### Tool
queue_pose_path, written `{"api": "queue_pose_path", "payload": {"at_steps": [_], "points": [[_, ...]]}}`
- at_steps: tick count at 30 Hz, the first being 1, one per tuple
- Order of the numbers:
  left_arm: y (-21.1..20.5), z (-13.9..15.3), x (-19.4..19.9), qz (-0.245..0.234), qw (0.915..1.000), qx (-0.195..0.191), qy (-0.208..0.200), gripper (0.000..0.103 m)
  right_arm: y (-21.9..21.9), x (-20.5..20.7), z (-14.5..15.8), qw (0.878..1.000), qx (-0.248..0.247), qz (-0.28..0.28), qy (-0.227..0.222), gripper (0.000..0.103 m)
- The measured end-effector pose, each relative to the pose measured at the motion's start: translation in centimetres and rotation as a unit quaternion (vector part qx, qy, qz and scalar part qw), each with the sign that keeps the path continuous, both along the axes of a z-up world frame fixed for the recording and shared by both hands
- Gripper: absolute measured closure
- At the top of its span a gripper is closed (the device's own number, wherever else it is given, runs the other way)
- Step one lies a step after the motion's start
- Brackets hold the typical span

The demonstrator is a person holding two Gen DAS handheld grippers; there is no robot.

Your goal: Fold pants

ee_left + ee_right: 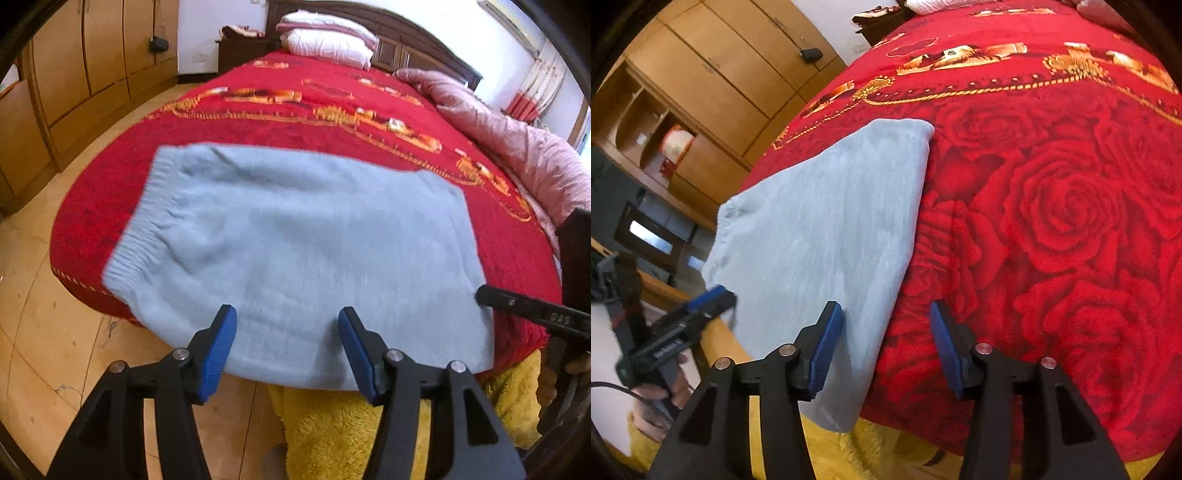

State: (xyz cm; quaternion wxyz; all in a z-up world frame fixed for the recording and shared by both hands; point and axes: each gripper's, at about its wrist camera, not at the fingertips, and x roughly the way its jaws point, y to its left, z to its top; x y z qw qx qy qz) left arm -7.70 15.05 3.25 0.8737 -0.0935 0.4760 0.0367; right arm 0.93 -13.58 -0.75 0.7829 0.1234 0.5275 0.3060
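the pants (295,251) lie on the red blanket (332,122) at the near edge of the bed, already folded into a flat, compact block. the ribbed waistband (147,236) sits on the left and the fold edge on the right, and the near edge hangs just over the bed's rim above a yellow fleece (351,424). that spot keeps the cloth within easy reach from where the person stands.

the left gripper (287,321) hovers at the near edge of the pants with its blue pads (221,347) spread wide and nothing between them. the right gripper (886,317) is spread too and holds nothing — one pad is over the right edge of the pants (820,240), the other over bare blanket, so it straddles the fold line. in the left view, the right gripper's tip (517,302) shows at the right edge of the cloth; whether it touches is hard to tell.

both sit low and level with the hem, which suits either a last smoothing or a grab for another fold. judging by the shape, the fold looks nearly or fully done. if another fold is meant, the thick knit may spring back unless both layers are caught together.
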Motion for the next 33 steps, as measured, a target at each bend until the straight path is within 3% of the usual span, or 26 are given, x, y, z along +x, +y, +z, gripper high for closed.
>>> {"api": "queue_pose_path", "payload": {"at_steps": [6,14,15,17,27,33], "points": [[-0.4,-0.9,0.3,0.008,0.9999,0.003,0.013,0.037,-0.7,0.0,-0.2,0.999,0.033,-0.006,0.013,0.048],[-0.5,-1.2,0.5,0.009,0.9998,0.005,0.016,0.033,0.6,-0.8,0.3,1.000,0.004,0.010,-0.002,0.048],[-0.5,-1.2,0.5,0.009,0.9998,0.006,0.016,0.033,0.7,-0.8,0.3,1.000,0.005,0.012,-0.004,0.049],[-0.7,-1.2,0.6,0.009,0.9998,0.009,0.016,0.032,1.0,-0.8,0.3,1.000,0.010,0.018,-0.001,0.065],[-1.1,-1.0,1.7,0.001,0.9991,0.015,0.039,0.027,1.7,-0.4,0.0,1.000,0.018,0.007,0.001,0.073],[-1.7,-1.2,1.7,0.001,0.9990,0.028,0.035,0.024,0.8,-0.3,0.2,0.999,0.049,-0.008,0.006,0.087]]}}
